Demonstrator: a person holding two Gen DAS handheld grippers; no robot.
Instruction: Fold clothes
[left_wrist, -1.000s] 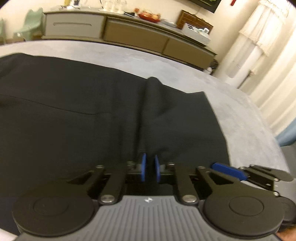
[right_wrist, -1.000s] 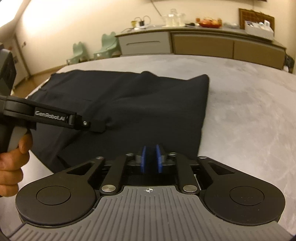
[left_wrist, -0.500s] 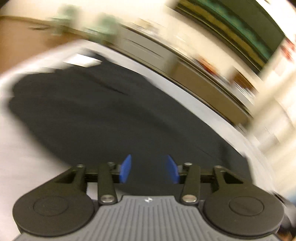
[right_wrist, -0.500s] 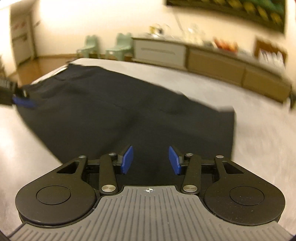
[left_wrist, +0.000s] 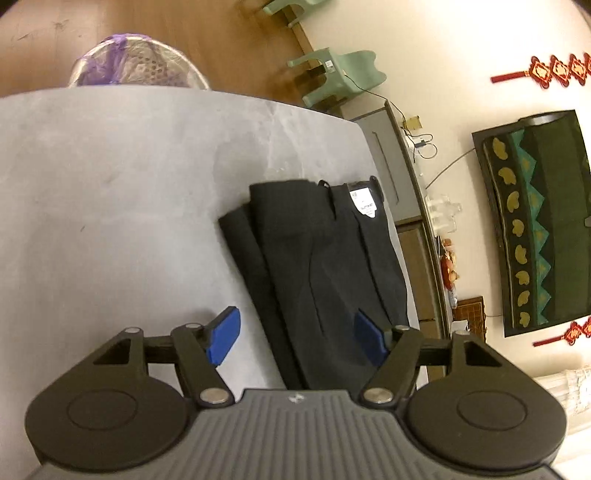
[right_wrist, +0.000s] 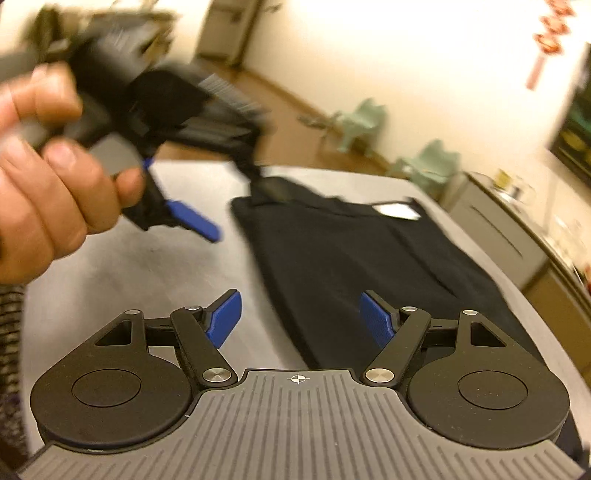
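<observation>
Left wrist view: my left gripper (left_wrist: 295, 334) has its jaws opening, spread wide with nothing pinched; the folded black fabric trousers (left_wrist: 325, 266) lie on the table beyond and below them, reaching under the right-hand blue pad. They form a long narrow stack with a white label (left_wrist: 364, 201) at the far end. The grey matte table (left_wrist: 110, 192) sits over wooden flooring, with pale green plastic chairs (left_wrist: 340, 74) by the wall.

Right wrist view: my right gripper (right_wrist: 301, 319) is also opening, empty, above the trousers' near edge. This view is blurred; the left hand (right_wrist: 48, 177) seems to be gripping its tool's handle.
</observation>
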